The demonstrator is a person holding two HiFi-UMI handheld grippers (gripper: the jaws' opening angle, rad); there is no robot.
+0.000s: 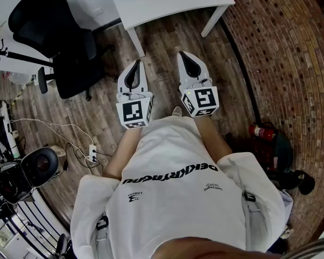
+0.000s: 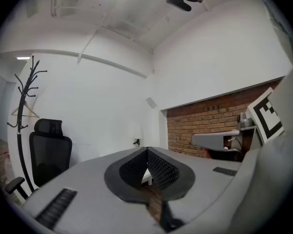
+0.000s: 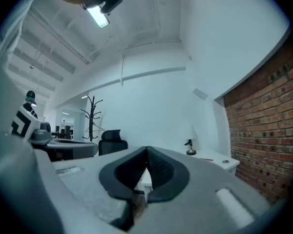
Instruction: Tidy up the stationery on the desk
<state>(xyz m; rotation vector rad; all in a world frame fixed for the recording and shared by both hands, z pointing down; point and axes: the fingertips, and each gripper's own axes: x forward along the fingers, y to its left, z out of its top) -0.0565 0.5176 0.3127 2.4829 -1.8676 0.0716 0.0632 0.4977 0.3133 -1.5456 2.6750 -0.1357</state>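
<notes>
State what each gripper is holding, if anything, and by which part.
Nothing is held. The left gripper and right gripper both have their jaws shut together, with nothing between them.

White T-shirt [image 1: 173, 155], black lettering; grey left tongs [image 1: 137, 63], right tongs [image 1: 184, 55], black-lined.

Far ahead of me stands the white rectangular desk [image 1: 173, 1], with the black padded office chair [image 1: 59, 36] to its left on the wood-plank floor [image 1: 167, 42]. My left gripper [image 1: 136, 66] and right gripper [image 1: 185, 58] sit side by side, nearer than the desk and apart from it. The red-brick wall [image 1: 291, 53] runs along the right, and the red fire extinguisher [image 1: 262, 132] sits by its foot. At near left, a white power strip [image 1: 92, 154] lies on the floor.
</notes>
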